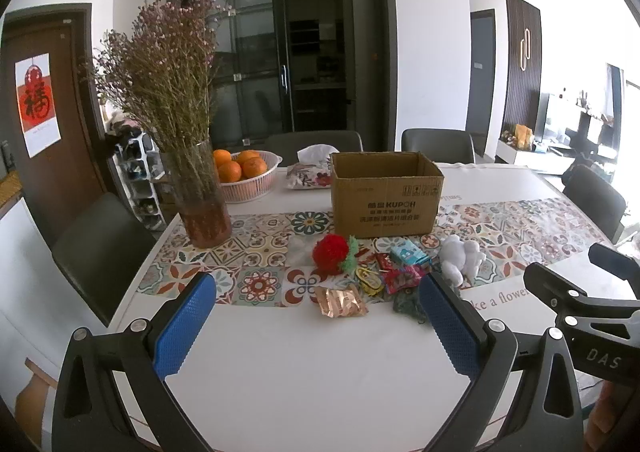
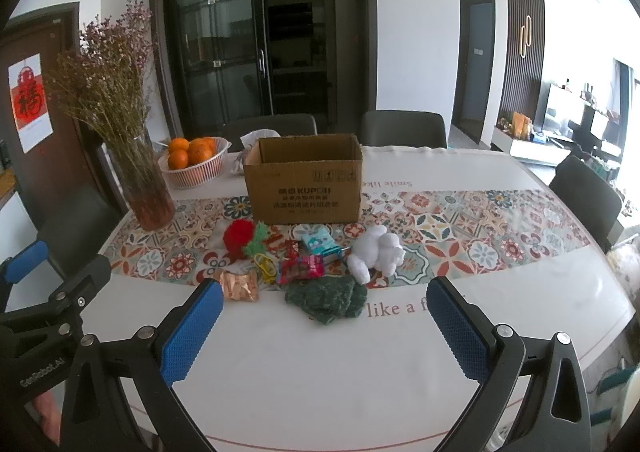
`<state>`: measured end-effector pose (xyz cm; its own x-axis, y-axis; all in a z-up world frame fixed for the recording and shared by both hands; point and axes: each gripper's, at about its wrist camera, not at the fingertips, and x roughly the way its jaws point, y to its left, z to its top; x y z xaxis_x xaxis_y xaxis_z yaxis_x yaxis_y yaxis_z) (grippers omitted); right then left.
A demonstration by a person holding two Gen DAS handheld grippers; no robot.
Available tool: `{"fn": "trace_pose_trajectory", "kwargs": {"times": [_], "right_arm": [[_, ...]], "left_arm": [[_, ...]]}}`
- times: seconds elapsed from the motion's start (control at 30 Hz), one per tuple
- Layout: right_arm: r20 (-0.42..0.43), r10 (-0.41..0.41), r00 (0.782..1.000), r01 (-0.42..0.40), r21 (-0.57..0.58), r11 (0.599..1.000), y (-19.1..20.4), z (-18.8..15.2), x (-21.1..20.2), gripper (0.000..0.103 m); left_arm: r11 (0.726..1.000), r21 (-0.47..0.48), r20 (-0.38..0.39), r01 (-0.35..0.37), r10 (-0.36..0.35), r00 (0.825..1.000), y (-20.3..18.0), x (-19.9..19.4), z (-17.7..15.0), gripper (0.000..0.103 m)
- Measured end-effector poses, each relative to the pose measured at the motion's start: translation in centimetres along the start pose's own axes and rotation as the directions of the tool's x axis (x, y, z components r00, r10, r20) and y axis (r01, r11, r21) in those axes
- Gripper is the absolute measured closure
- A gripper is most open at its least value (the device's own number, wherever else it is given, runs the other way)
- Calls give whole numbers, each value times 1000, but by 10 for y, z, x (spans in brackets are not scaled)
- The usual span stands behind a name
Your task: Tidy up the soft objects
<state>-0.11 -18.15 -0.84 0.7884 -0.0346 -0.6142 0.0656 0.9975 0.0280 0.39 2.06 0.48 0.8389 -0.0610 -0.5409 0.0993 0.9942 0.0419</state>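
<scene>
Both tongs, left [image 1: 316,328] and right [image 2: 324,328], hover wide and empty over the worktop [image 2: 320,372], where soft toys mingle with slick wrappers [image 2: 300,268] before the cardboard box [image 2: 304,180], risking a stray grab.

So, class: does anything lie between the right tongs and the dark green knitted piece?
Nothing visible does. The right tongs are open, and only bare white tablecloth separates them from the green knitted piece; the wrappers lie behind it.
</scene>
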Motion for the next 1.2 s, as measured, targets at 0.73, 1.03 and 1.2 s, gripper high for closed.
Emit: {"fn": "trace_pose_trajectory", "kwargs": {"times": [0.73, 1.03, 1.2], "right_arm": [[-149, 23, 989, -19, 32, 999, -4, -10, 75, 0], [-242, 85, 966, -74, 52, 996, -22, -6, 133, 0], [-286, 108, 952, -91, 71, 993, -22, -8, 160, 0]], "left_arm": [[1000, -19, -128, 17, -19, 992, -7, 65, -17, 0], [995, -97, -210, 8, -29, 977, -23, 113, -19, 0], [992, -129, -239, 3, -34, 970, -21, 133, -24, 0]]}}
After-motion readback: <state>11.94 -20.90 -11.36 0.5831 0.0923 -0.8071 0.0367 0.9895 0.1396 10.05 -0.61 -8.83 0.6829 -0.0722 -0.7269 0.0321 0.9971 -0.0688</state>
